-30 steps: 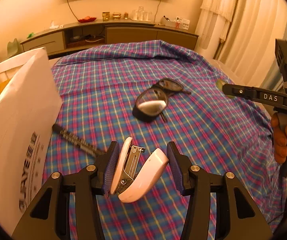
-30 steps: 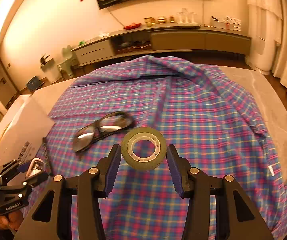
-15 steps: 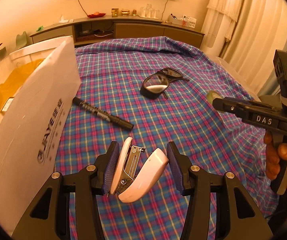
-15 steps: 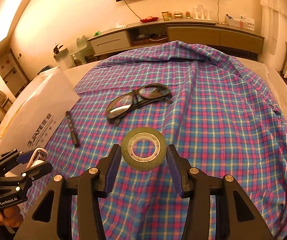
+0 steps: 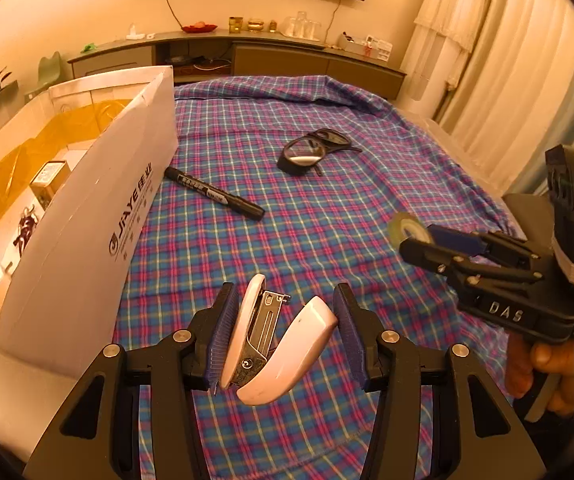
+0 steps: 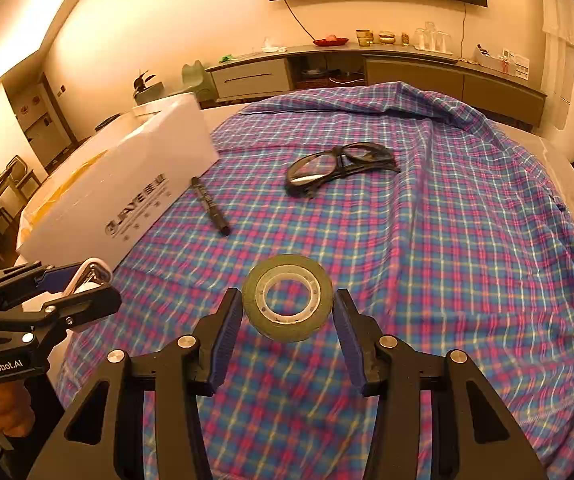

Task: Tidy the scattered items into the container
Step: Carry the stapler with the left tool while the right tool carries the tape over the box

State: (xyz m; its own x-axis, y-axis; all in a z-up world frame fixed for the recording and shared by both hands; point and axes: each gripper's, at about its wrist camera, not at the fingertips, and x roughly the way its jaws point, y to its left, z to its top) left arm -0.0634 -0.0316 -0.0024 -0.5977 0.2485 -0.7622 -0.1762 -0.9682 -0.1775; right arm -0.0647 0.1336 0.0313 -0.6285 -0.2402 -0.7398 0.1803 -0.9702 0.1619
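My left gripper is shut on a white stapler that hangs splayed between its blue pads, above the plaid cloth beside the white box. My right gripper is shut on a roll of clear tape, held upright over the cloth. In the left wrist view the right gripper shows at the right with the tape. The left gripper with the stapler appears at the left of the right wrist view. A black marker and dark glasses lie on the cloth.
The open white box has a yellow lining and holds several small items. The plaid cloth is rumpled at the far edge. A low sideboard with glassware stands behind, curtains to the right.
Both grippers have drawn back from the far side and shifted toward the box with their loads. The box's open top has come into the left wrist view, and the marker and glasses look farther off.
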